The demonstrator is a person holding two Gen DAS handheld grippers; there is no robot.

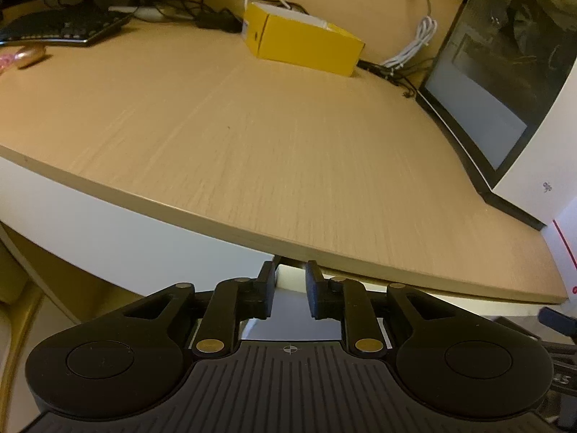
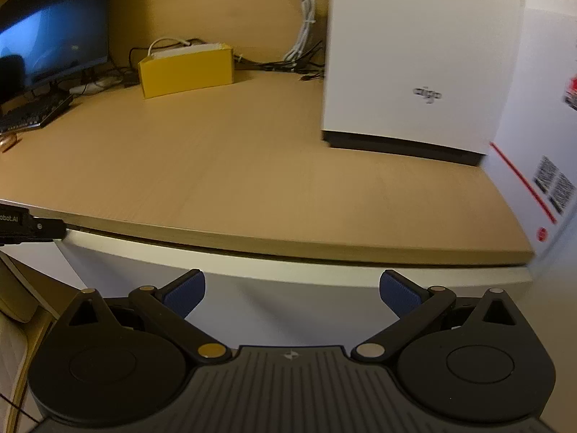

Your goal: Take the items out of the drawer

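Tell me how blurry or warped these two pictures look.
Left wrist view: warm dim light, desk edge bowed by the fisheye, yellow box fairly sharp. Right wrist view: white case and its logo smeared by motion blur, monitor showing bluish glare.

place: looks like an office | clues: wood worktop point(image 1: 252, 137), keyboard point(image 1: 65, 29), monitor point(image 2: 50, 25), white PC tower point(image 2: 414, 57), cable mess point(image 1: 414, 47)

Drawer front point(image 2: 288, 288) partly hidden beneath the worktop point(image 2: 252, 166) edge, interior unseen. Keyboard point(image 1: 61, 29) and monitor point(image 2: 54, 25) cut off by the frame edge. White case point(image 2: 414, 54) blurred, logo barely legible; red-printed carton point(image 2: 541, 166) cropped at right.
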